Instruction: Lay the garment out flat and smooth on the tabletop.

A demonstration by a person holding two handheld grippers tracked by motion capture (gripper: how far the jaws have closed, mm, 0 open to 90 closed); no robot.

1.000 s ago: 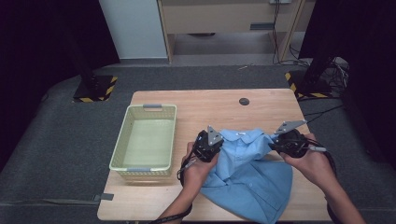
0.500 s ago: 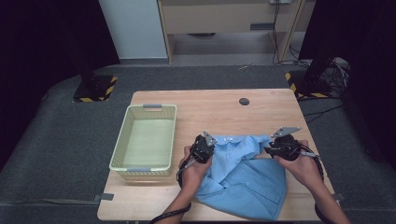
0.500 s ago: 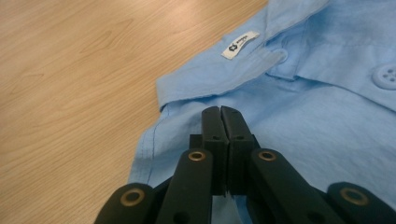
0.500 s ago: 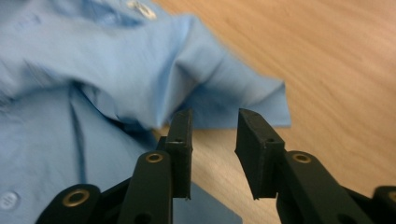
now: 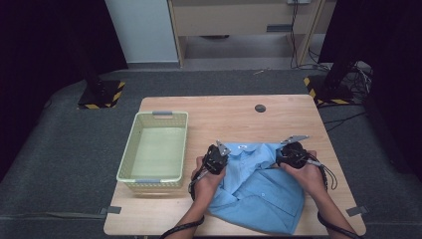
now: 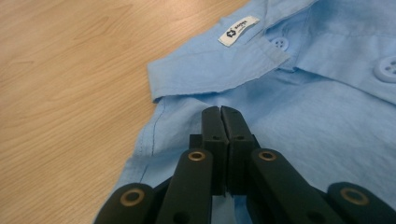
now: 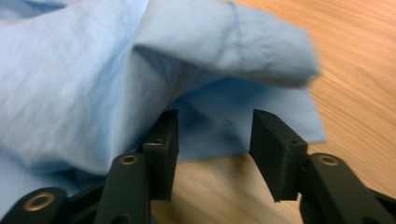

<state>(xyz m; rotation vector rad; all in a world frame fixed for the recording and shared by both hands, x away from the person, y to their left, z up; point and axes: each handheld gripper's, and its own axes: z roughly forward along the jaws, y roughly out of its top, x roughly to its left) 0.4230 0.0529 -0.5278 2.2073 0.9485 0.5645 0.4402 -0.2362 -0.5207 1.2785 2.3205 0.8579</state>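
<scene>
A light blue shirt [image 5: 259, 186] lies folded on the wooden table [image 5: 224, 117], collar at the far side. In the left gripper view its collar, white label [image 6: 239, 30] and buttons show ahead of the jaws. My left gripper [image 5: 218, 155] rests on the shirt's left shoulder; in its own view the left gripper [image 6: 219, 112] is shut, with no cloth visible between the tips. My right gripper [image 5: 291, 153] sits at the shirt's right shoulder. Seen up close, the right gripper [image 7: 215, 126] is open, and a fold of the shirt [image 7: 93, 70] hangs just over its left jaw.
A pale green plastic basket [image 5: 128, 154], with nothing in it, stands at the table's left. A small black round disc [image 5: 260, 108] lies near the far edge. Bare wood stretches between the disc and the shirt. Dark floor surrounds the table.
Both grippers came toward the near edge and down, and the shirt's top edge settled flatter on the table.
</scene>
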